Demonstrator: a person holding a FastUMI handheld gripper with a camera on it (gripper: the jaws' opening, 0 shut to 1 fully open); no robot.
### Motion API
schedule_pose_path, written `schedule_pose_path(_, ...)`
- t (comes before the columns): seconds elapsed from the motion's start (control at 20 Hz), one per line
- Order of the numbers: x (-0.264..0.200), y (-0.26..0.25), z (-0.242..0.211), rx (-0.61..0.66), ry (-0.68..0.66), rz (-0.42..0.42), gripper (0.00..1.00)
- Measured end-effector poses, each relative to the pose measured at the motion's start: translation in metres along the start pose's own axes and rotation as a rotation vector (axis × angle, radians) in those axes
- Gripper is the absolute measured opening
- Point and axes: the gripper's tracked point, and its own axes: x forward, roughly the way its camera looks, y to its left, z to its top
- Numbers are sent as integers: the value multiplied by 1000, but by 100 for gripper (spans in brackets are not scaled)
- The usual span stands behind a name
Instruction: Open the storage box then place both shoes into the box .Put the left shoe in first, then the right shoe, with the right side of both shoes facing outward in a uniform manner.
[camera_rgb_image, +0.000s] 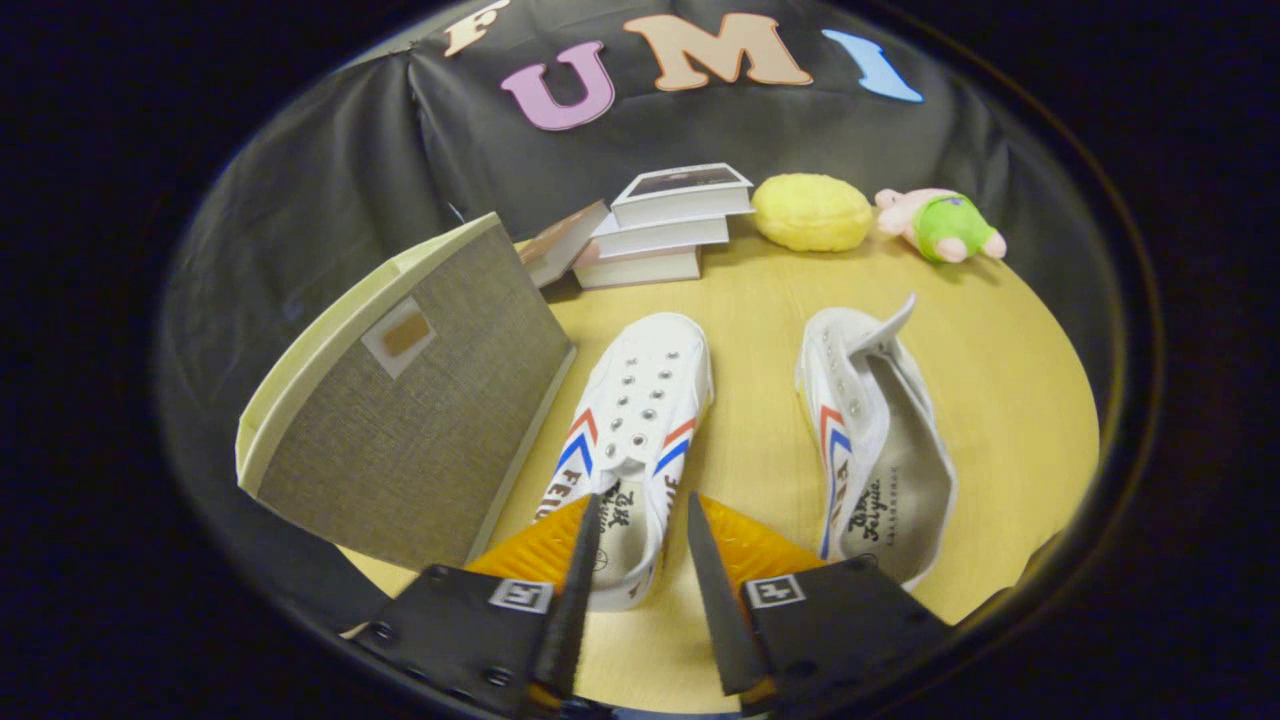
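Two white canvas shoes with red and blue stripes lie on the wooden table (750, 440). One shoe (640, 410) stands upright with its toe pointing away, and its heel sits between the fingers of my gripper (642, 505). The fingers stand apart on either side of the heel opening, and I cannot tell whether they touch it. The other shoe (880, 440) lies tipped on its side to the right, just beyond the right finger, tongue sticking up. The storage box (420, 400), grey fabric with a cream rim, stands tilted to the left of the fingers, its inside hidden.
A stack of books (665, 225) stands at the back of the table behind the box. A yellow plush (810, 212) and a pink and green plush toy (940, 227) lie along the back right. Bare table shows between the shoes.
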Motion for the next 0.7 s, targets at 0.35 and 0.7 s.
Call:
schedule_pose_path(0.35,3,-7,-5,108,55,-12,18)
schedule_pose_path(0.7,2,-5,-3,246,52,82,8)
